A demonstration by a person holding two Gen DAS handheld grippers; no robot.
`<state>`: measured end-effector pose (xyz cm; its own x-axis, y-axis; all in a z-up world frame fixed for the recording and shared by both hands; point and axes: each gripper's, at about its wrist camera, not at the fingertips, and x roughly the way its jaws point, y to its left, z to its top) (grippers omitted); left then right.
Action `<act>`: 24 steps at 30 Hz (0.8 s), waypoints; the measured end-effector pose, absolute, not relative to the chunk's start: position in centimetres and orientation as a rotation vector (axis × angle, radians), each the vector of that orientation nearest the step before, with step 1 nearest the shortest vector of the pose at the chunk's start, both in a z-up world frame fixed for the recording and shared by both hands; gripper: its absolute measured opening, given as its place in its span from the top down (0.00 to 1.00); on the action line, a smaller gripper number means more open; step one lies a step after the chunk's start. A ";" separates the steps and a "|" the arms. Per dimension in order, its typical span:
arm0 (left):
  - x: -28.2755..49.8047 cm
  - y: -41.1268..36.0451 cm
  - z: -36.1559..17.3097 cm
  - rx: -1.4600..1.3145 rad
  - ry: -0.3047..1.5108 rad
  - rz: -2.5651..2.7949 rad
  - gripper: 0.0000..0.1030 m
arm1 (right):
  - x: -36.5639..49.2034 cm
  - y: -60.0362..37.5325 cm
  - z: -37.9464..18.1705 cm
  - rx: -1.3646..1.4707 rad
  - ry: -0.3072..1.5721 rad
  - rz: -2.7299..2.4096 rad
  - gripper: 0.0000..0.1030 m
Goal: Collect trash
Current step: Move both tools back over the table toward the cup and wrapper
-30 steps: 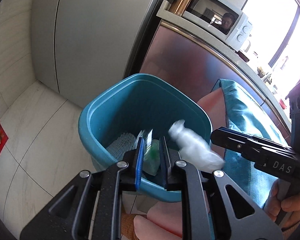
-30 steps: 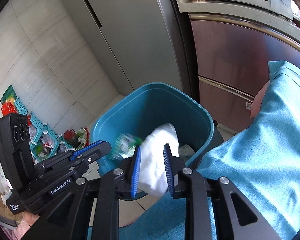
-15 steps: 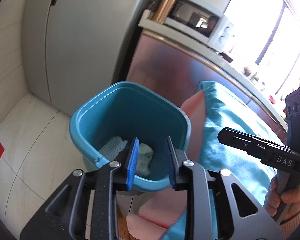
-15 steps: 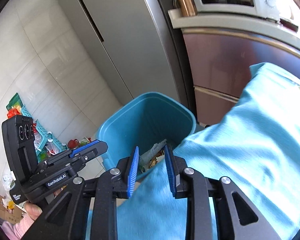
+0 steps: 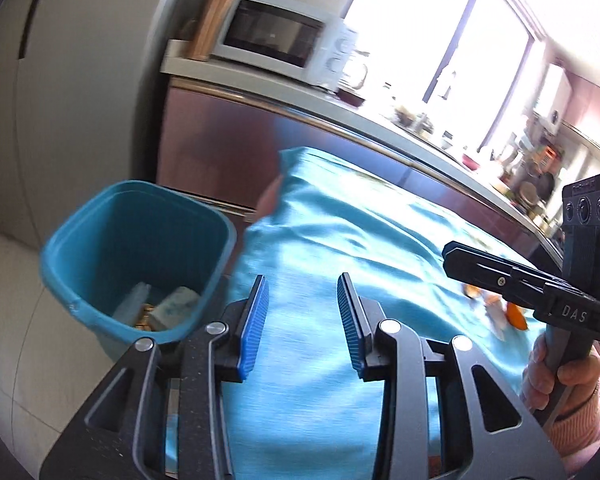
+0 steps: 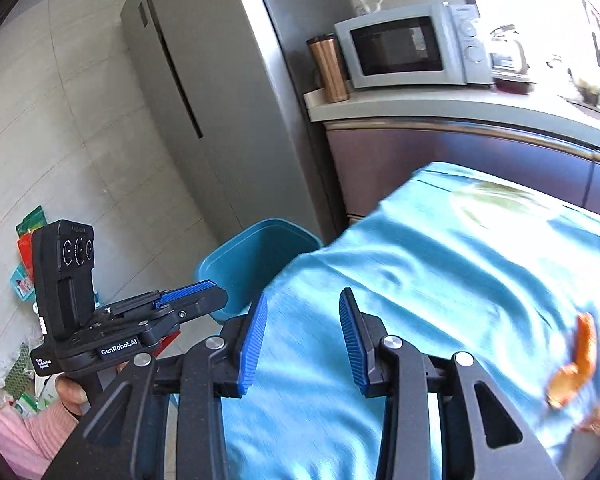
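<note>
A teal trash bin (image 5: 132, 256) stands on the floor left of a table under a light blue cloth (image 5: 340, 240); white and other scraps lie at its bottom. It also shows in the right wrist view (image 6: 256, 256). My left gripper (image 5: 302, 320) is open and empty above the cloth's left edge. My right gripper (image 6: 300, 340) is open and empty over the cloth. Orange peel pieces (image 6: 576, 360) lie on the cloth at the right, also showing blurred in the left wrist view (image 5: 508, 312). A blurred greenish scrap (image 6: 496, 200) lies at the cloth's far side.
A grey fridge (image 6: 204, 100) stands behind the bin. A counter (image 6: 460, 104) carries a microwave (image 6: 404, 52) and a copper tumbler (image 6: 328, 68). Packets and baskets lie on the floor at the left (image 6: 24, 248).
Both grippers let their trash fall into the bin, opened wide, and swung right from above the bin to above the cloth-covered table.
</note>
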<state>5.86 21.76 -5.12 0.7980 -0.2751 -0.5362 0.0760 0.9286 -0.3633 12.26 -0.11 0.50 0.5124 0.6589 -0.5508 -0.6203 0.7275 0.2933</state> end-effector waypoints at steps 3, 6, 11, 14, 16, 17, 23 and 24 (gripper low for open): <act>6.0 18.8 -4.8 -0.299 0.628 -0.266 0.66 | 11.2 -3.1 0.4 0.075 0.670 0.712 0.65; 6.1 15.9 -4.8 -0.268 0.640 -0.331 0.66 | 10.1 -6.2 0.3 0.100 0.653 0.647 0.65; 6.1 11.3 -5.1 -0.224 0.664 -0.424 0.66 | 8.6 -11.2 0.0 0.135 0.643 0.529 0.65; 6.6 9.0 -5.1 -0.195 0.673 -0.467 0.66 | 8.0 -14.1 0.0 0.163 0.632 0.467 0.65; 7.0 7.5 -5.0 -0.177 0.676 -0.494 0.66 | 7.5 -16.1 0.0 0.175 0.622 0.432 0.65; 7.1 6.9 -4.9 -0.167 0.678 -0.507 0.66 | 7.3 -16.9 -0.1 0.179 0.619 0.413 0.65; 8.0 3.4 -4.8 -0.117 0.690 -0.569 0.66 | 6.6 -21.3 -0.2 0.218 0.594 0.300 0.65; 8.1 2.8 -4.8 -0.111 0.692 -0.576 0.66 | 6.4 -22.0 -0.1 0.223 0.588 0.284 0.65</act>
<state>8.14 2.85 -4.80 0.6216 -0.5364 -0.5708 0.4645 0.8392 -0.2828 6.42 -21.99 -0.09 0.7951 0.3251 -0.5120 -0.1991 0.9373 0.2860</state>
